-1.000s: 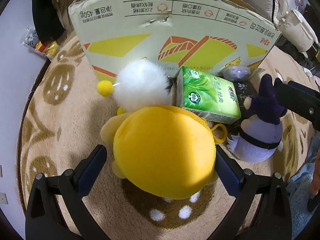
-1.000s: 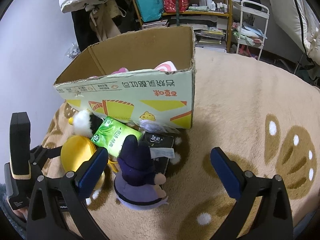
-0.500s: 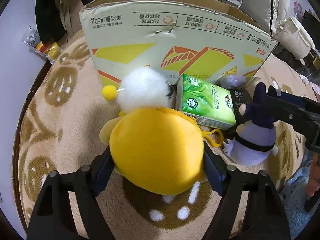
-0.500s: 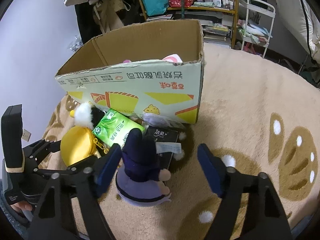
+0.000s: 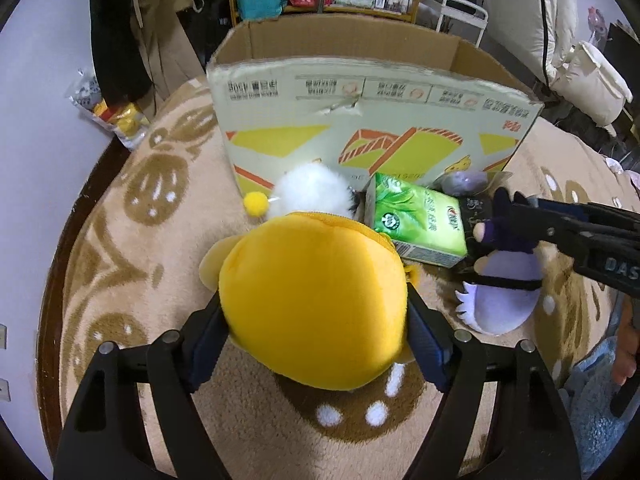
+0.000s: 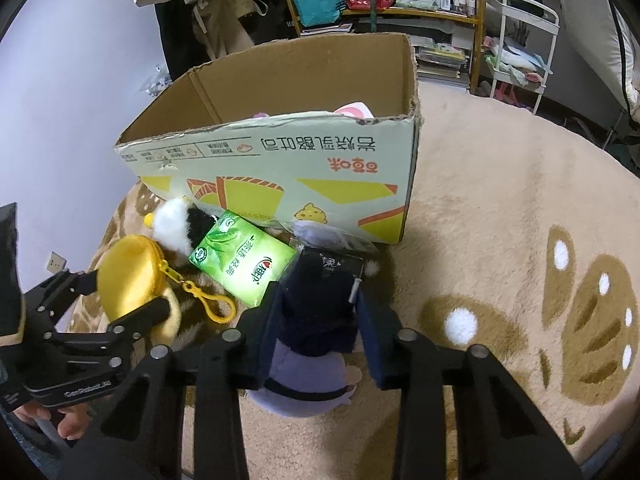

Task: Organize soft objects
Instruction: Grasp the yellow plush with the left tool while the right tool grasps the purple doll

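At lower centre of the left view, the yellow plush (image 5: 316, 304) is pinched by the left gripper (image 5: 316, 336) above a beige patterned rug (image 5: 132, 264). The purple plush (image 6: 312, 344) sits between the closing right gripper (image 6: 320, 328). Beyond, an open cardboard box (image 6: 280, 160) is seen, then cluttered shelves (image 6: 400, 4) at top.

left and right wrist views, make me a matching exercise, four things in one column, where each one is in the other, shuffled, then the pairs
Things
1. yellow plush
2. purple plush
3. green tissue pack
4. pink item

Places
A. inside the cardboard box
B. between the left gripper's pads
C. lying on the rug, in front of the box
D. between the right gripper's pads, whose jaws are closing

Pairs: 1-B, 2-D, 3-C, 4-A
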`<action>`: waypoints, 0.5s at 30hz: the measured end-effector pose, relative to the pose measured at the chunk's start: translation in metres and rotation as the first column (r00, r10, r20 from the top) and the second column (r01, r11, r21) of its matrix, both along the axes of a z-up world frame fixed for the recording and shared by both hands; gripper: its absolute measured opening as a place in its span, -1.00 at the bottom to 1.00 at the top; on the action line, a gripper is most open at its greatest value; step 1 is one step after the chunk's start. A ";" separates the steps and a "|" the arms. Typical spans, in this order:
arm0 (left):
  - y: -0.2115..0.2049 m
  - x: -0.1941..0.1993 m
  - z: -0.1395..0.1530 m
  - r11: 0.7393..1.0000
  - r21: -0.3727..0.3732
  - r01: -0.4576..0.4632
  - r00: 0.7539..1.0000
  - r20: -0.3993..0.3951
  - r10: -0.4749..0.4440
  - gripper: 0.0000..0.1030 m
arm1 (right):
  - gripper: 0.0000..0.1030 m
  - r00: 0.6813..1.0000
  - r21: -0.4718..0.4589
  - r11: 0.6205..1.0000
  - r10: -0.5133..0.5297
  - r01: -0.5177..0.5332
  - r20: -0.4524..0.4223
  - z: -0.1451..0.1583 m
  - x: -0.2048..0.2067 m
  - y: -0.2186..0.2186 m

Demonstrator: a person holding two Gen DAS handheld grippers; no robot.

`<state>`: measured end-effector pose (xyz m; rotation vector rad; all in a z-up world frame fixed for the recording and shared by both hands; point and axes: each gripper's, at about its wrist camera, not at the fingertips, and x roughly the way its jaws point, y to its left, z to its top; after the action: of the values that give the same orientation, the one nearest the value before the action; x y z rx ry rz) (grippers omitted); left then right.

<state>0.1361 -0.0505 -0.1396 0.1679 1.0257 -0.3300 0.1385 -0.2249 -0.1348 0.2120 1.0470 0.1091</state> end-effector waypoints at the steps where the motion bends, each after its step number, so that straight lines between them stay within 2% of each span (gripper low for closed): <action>1: 0.000 -0.003 0.004 1.000 0.000 0.000 1.000 0.014 0.000 0.53 | -0.26 1.000 -0.008 1.000 0.004 -0.004 0.002 0.001 0.000 0.001; 7: 0.006 -0.016 0.028 0.999 -0.028 -0.028 0.997 0.072 0.030 0.54 | -0.30 0.999 -0.044 0.999 0.012 -0.010 0.045 0.009 -0.006 0.006; 13: 0.013 -0.024 0.042 0.998 -0.014 -0.057 0.989 0.135 0.058 0.54 | -0.32 0.992 -0.046 0.998 -0.029 0.035 0.123 0.028 -0.019 0.001; 15: 0.014 -0.026 0.047 0.998 -0.017 -0.057 0.986 0.155 0.059 0.54 | -0.42 0.987 -0.044 0.998 -0.042 0.049 0.156 0.038 -0.026 -0.001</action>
<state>0.1100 -0.0366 -0.0924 0.1501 0.8723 -0.2655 0.1129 -0.2260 -0.0970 0.1814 0.8883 0.0582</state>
